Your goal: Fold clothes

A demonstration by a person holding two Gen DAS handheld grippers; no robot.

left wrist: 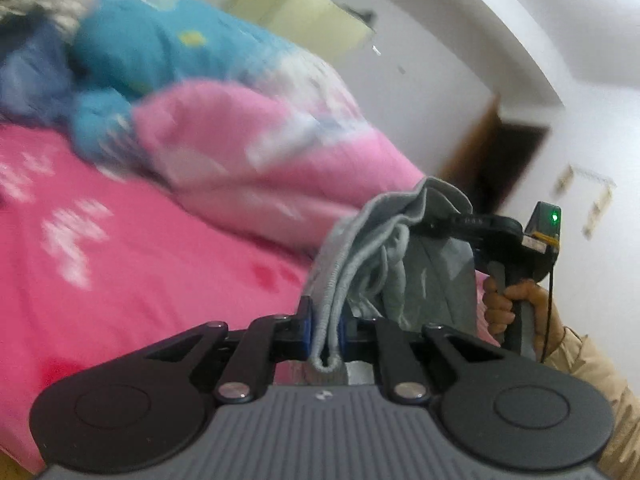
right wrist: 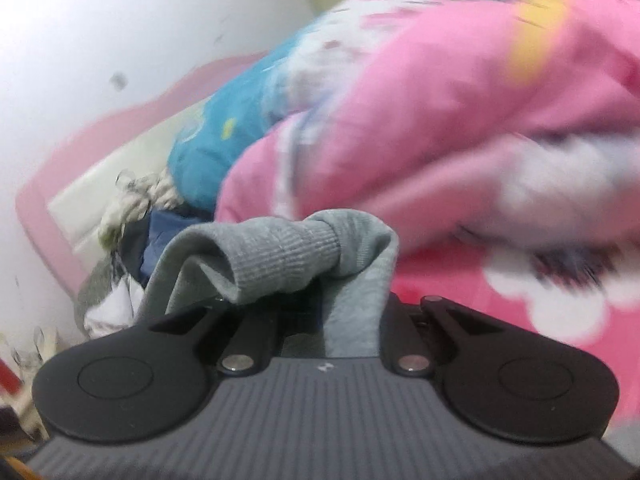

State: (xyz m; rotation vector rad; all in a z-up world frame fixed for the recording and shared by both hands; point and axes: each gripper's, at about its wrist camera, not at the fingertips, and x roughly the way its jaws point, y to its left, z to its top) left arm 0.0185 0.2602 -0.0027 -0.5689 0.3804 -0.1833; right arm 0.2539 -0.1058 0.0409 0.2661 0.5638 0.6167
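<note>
A grey knit garment [left wrist: 384, 248] with a ribbed hem hangs bunched between both grippers above the pink bed sheet [left wrist: 132, 264]. My left gripper [left wrist: 325, 326] is shut on its ribbed edge. In the left wrist view my right gripper [left wrist: 430, 222] holds the garment's other end up at the right, a hand on its handle. In the right wrist view the right gripper [right wrist: 304, 304] is shut on the grey garment [right wrist: 280, 248], which drapes over and hides its fingertips.
A pink quilt [left wrist: 256, 148] and a blue quilt [left wrist: 160, 48] lie heaped on the bed. A pile of other clothes [right wrist: 132, 220] sits by the pink headboard [right wrist: 48, 184]. A white wall and dark doorway [left wrist: 508, 164] are behind.
</note>
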